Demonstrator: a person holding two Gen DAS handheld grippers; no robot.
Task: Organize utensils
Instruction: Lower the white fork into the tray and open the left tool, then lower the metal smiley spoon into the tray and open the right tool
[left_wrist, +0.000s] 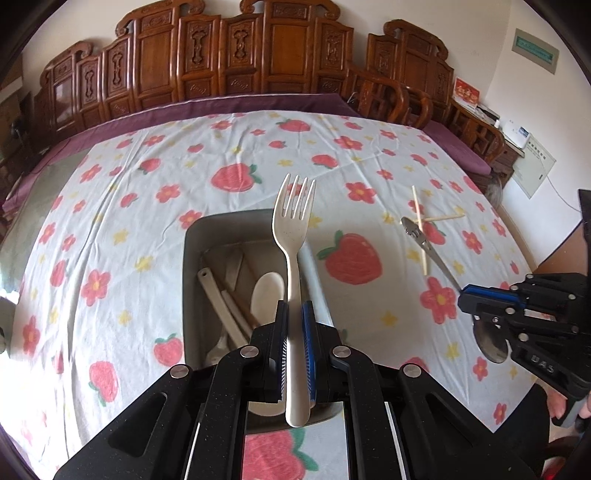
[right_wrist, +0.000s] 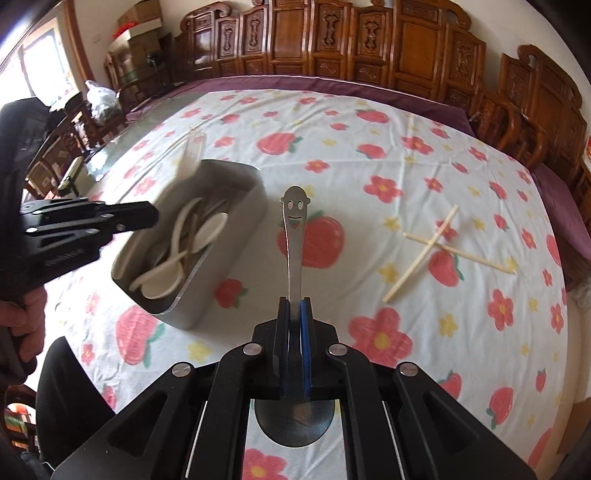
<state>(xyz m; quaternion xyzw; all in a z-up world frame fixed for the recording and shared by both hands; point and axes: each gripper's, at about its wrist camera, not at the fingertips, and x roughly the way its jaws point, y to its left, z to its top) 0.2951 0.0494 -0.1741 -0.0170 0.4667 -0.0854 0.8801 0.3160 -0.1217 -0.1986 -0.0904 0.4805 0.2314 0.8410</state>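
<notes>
My left gripper (left_wrist: 294, 314) is shut on a cream plastic fork (left_wrist: 293, 229), tines pointing away, held just above the grey utensil box (left_wrist: 192, 266). The box holds several cream spoons (left_wrist: 267, 291). In the right wrist view my right gripper (right_wrist: 295, 310) is shut on a metal spoon (right_wrist: 293, 236) with a smiley-face handle, handle pointing away and bowl under the camera. The box (right_wrist: 240, 229) lies to its left, with the left gripper (right_wrist: 147, 218) at its near-left rim. The right gripper (left_wrist: 469, 299) with the metal spoon (left_wrist: 424, 243) shows at the right of the left wrist view.
Two wooden chopsticks (right_wrist: 436, 247) lie crossed on the strawberry-print cloth (right_wrist: 369, 155), right of the metal spoon; they also show in the left wrist view (left_wrist: 421, 229). Carved wooden chairs (left_wrist: 388, 99) and panels line the table's far side. A person's hand (right_wrist: 26, 317) holds the left gripper.
</notes>
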